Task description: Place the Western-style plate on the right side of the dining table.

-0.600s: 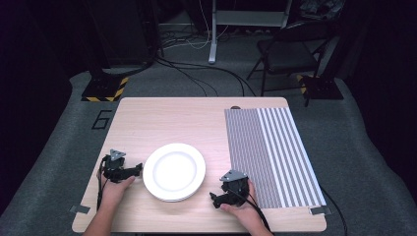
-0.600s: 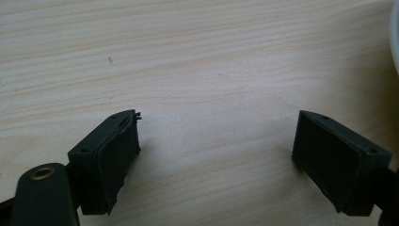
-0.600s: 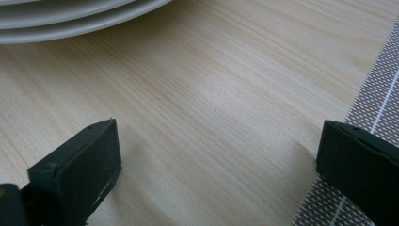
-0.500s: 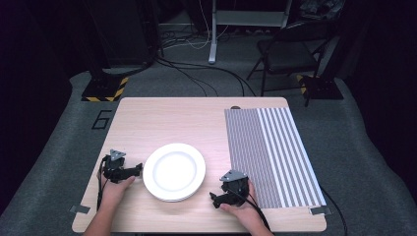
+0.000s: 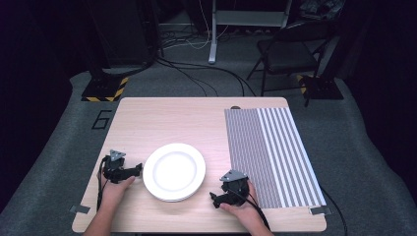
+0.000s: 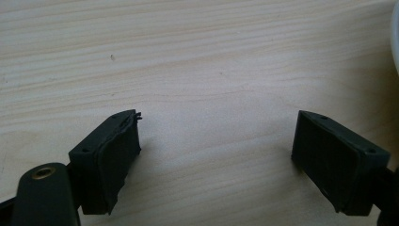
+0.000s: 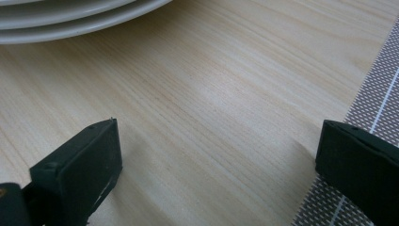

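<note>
One wooden table [image 5: 196, 118] takes up the middle of the high view, pale and grained, with two bits of grey tape at its lower corners. On its right part lies one striped placemat [image 5: 268, 152], grey with white lines, reaching from the far edge almost to the near edge. At lower centre of that view sits a stack of white plates [image 5: 174, 171]; from the right gripper view, where the stack [image 7: 70, 16] shows at the upper left, at least two rims can be counted, possibly three.

Two hands come in from the bottom of the high view, each with one gripper. The left gripper [image 5: 134, 170] lies at the lower left, its tips just beside the left rim of the plates. In the left gripper view its two black jaws stand wide apart over bare wood with nothing between them, and a sliver of white plate rim [image 6: 396, 37] shows at the right edge. The right gripper [image 5: 214, 197] sits at lower centre-right, between the plates and the placemat. In the right gripper view its jaws are likewise spread wide and empty, the right one over the edge of the placemat [image 7: 376, 113].

On the floor beyond the table stand one folding chair [image 5: 290, 49], upper right, and one yellow-and-black striped base [image 5: 104, 90], upper left.
</note>
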`<state>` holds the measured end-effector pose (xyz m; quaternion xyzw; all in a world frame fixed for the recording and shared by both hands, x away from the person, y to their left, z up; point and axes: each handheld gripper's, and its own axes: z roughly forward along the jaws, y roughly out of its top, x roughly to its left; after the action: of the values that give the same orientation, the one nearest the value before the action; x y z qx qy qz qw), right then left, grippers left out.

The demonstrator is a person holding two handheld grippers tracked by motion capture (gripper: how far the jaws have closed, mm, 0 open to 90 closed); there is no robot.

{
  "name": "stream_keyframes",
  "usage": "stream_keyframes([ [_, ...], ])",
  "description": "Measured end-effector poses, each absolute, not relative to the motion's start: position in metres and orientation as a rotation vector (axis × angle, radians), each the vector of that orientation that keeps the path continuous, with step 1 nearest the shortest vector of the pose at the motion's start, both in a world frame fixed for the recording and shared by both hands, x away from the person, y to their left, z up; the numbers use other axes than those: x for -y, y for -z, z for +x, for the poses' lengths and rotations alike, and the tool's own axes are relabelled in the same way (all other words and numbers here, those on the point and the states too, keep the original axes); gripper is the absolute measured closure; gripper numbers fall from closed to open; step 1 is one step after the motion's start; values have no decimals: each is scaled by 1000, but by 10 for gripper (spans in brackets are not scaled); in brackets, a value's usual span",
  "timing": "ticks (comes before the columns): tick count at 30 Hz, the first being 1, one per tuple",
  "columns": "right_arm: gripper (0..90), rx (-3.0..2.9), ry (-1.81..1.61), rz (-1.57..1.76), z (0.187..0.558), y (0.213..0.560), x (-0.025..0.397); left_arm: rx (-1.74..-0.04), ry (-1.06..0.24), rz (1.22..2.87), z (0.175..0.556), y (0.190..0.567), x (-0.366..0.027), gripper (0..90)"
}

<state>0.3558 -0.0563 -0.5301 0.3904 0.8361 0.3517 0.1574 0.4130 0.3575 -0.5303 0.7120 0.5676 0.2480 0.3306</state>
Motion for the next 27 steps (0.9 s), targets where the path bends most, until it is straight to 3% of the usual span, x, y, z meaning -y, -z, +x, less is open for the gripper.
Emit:
stream_keyframes([
  [9, 22, -2385, -1007, 1117, 356, 530, 56, -1494, -645, 1857, 412, 530, -358, 159],
  [12, 79, -2376, -1013, 1127, 356, 529, 57, -1495, -635, 1856, 412, 529, -359, 158],
  [13, 181, -2343, -1013, 1140, 355, 527, 59, -1505, -622, 1827, 412, 529, -360, 158],
  [14, 181, -2343, -1013, 1140, 355, 527, 59, -1505, -622, 1827, 412, 529, -360, 162],
  [17, 214, -2328, -1021, 1205, 356, 525, 58, -1510, -613, 1825, 408, 526, -361, 311],
  [22, 264, -2333, -1031, 1217, 356, 521, 58, -1513, -573, 1820, 405, 521, -363, 355],
  [27, 374, -2294, -1062, 1261, 362, 510, 64, -1503, -518, 1730, 401, 503, -362, 379],
])
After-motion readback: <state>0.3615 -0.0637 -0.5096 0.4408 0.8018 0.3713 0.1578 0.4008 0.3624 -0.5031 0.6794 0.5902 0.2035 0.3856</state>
